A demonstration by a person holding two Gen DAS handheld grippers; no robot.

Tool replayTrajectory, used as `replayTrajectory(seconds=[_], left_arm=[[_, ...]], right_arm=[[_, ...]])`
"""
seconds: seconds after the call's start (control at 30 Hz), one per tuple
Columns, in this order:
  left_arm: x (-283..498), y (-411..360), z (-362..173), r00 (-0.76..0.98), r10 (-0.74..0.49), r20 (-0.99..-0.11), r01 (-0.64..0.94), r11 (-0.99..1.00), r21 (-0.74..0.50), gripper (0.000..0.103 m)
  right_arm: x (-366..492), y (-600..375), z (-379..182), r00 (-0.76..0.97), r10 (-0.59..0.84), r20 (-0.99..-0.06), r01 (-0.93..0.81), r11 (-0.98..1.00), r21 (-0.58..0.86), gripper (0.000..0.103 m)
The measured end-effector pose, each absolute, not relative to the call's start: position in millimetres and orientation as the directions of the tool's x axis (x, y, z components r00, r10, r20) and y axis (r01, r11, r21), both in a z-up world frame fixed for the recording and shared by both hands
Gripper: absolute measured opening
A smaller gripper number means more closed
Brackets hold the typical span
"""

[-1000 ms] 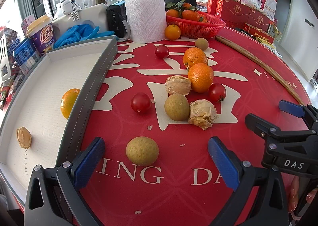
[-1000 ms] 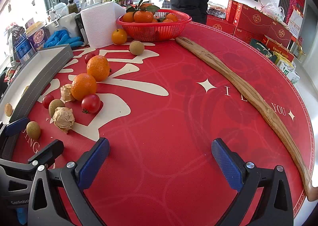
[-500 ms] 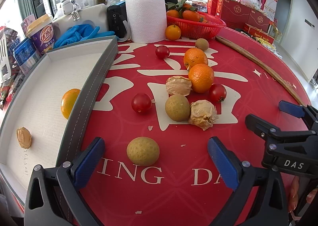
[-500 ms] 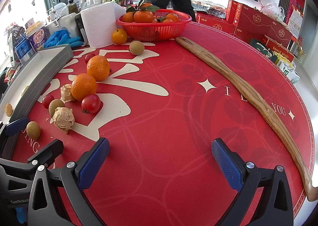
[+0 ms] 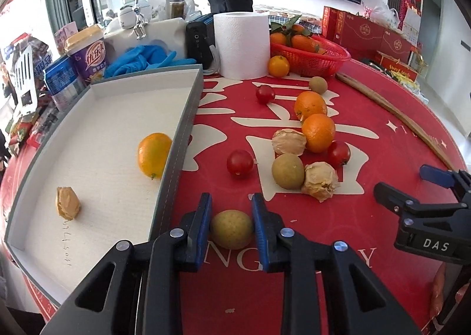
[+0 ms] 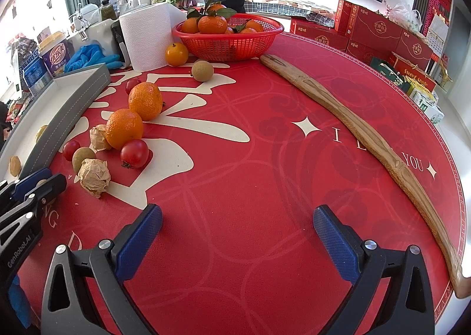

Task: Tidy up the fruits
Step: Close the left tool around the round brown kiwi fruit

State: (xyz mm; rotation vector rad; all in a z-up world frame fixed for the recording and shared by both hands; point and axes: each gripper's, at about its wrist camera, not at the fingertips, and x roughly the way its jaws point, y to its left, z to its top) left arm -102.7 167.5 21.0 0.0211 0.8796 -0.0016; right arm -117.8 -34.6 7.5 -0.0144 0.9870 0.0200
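Closing in on the nearest longan (image 5: 231,229) in the left wrist view: the left gripper (image 5: 231,227) has its blue fingers (image 5: 204,217) on either side of it and they're squeezing shut, pads looking like they're touching the fruit, which still sits on the red tabletop (image 5: 368,211) near its front edge. My guess is it goes into the white tray (image 5: 103,129) just beside it, where a small orange (image 5: 153,154) and a husked fruit (image 5: 67,207) already lie. Loose oranges, cherry tomatoes and more longans wait mid-tabletop.

Right wrist view: the right gripper (image 6: 237,235) hangs over bare red cloth with fingers spread wide and nothing between them, probably parked out of the way. Red basket (image 6: 229,40) of tangerines sits at the far edge.
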Motion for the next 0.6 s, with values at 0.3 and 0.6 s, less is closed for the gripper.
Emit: replayTrajectory(seconds=[0.3, 0.6], left_arm=[[-115.1, 176.3, 25.1, 0.625, -0.124, -0.77, 0.107, 0.992, -0.073, 0.03], [-121.0, 171.4, 28.2, 0.623, -0.127, -0.772, 0.118, 0.991, -0.068, 0.031]], right_arm=[[-117.4, -34.2, 7.4, 0.551, 0.01, -0.834, -0.023, 1.0, -0.003, 0.103], [-117.2, -33.8, 7.2, 0.551, 0.009, -0.834, -0.022, 1.0, -0.004, 0.103]])
